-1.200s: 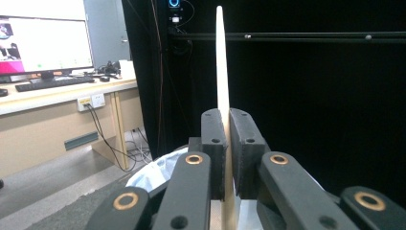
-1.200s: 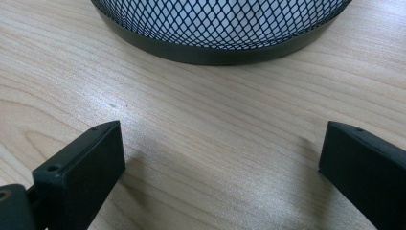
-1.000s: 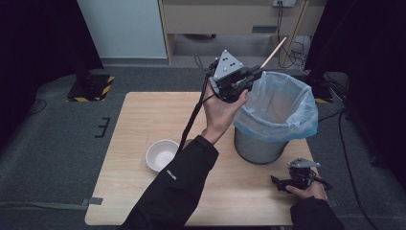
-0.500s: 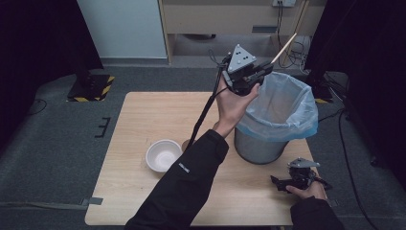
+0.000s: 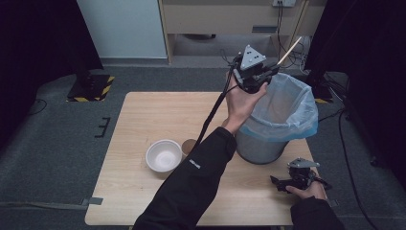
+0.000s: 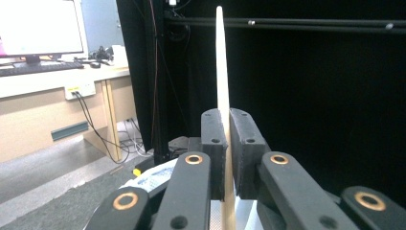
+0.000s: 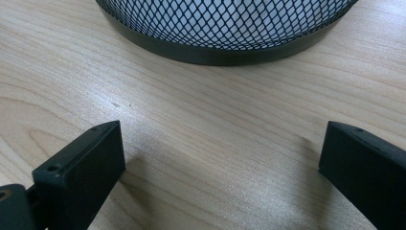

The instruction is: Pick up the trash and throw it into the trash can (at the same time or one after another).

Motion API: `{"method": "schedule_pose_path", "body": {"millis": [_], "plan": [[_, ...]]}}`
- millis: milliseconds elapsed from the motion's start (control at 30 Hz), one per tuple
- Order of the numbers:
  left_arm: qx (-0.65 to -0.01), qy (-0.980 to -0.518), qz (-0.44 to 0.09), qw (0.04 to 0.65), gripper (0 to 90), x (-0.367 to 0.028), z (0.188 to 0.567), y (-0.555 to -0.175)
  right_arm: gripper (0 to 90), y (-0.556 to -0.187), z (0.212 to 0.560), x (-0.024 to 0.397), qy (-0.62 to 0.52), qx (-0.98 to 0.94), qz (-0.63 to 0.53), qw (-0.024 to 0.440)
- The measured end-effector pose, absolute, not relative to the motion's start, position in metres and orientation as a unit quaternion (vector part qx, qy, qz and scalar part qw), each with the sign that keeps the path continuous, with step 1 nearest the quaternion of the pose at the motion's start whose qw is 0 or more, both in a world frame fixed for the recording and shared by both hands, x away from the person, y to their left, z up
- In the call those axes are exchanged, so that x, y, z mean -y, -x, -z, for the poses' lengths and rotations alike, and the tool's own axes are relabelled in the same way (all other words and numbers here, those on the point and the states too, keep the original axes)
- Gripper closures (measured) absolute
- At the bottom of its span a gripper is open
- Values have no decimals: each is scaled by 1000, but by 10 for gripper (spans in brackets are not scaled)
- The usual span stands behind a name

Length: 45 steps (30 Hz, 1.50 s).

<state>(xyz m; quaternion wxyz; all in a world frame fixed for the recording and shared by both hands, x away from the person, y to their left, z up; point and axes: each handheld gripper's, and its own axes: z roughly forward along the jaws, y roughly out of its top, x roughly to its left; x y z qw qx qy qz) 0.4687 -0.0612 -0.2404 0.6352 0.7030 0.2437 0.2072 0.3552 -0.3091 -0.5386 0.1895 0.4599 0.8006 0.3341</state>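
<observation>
Dark curtains on both sides, grey carpet, a pale wooden table (image 5: 143, 110) in the middle with a mesh wastebasket (image 5: 282, 120) lined in blue plastic at its right end.

- Change: over the last second the left gripper (image 5: 261, 79) has travelled from the near-left side of the basket's rim to a spot above its left rim edge, carrying the wooden stick (image 5: 288, 51) with it. My reading — the stick is being brought over the bin to be dropped, and the drop itself is not yet done.
- Left jaws: clamped tight on the stick. In the left gripper view the pads (image 6: 239, 139) press it from both sides, and the stick (image 6: 221, 72) rises straight up out of them, its tip well past the jaws. From above, the free end slants up and away over the basket's far side.
- Right gripper (image 5: 287, 184): resting low on the table just in front of the basket, jaws spread wide, nothing between them — bare wood and the mesh base (image 7: 225, 24) ahead.
- Also on the table, left of the sleeve: a white bowl (image 5: 163, 155), a brown cup (image 5: 188, 146) just beside it.
</observation>
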Motion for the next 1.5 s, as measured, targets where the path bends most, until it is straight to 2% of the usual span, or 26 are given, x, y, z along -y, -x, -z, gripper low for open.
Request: {"method": "schedule_pose_path", "body": {"millis": [100, 200, 433, 867, 1167, 1500], "plan": [[-246, -705, -195, 636, 845, 64, 243, -475, 21, -355, 539, 309, -460, -801, -334, 188], [-244, -703, -194, 639, 738, 64, 245, -477, 21, -355, 539, 309, -459, -801, -335, 189], [-237, -698, -206, 643, 626, 41, 242, -465, 21, -355, 539, 309, -459, -801, -335, 188], [-254, -688, -253, 631, 396, -71, 250, -411, 21, -355, 539, 309, -459, -801, -336, 188], [-323, -683, -272, 596, 340, -153, 300, -380, 19, -355, 539, 308, -460, -801, -335, 187], [-421, -688, -256, 533, 319, -222, 391, -368, 19, -355, 539, 308, -461, -801, -335, 186]]}}
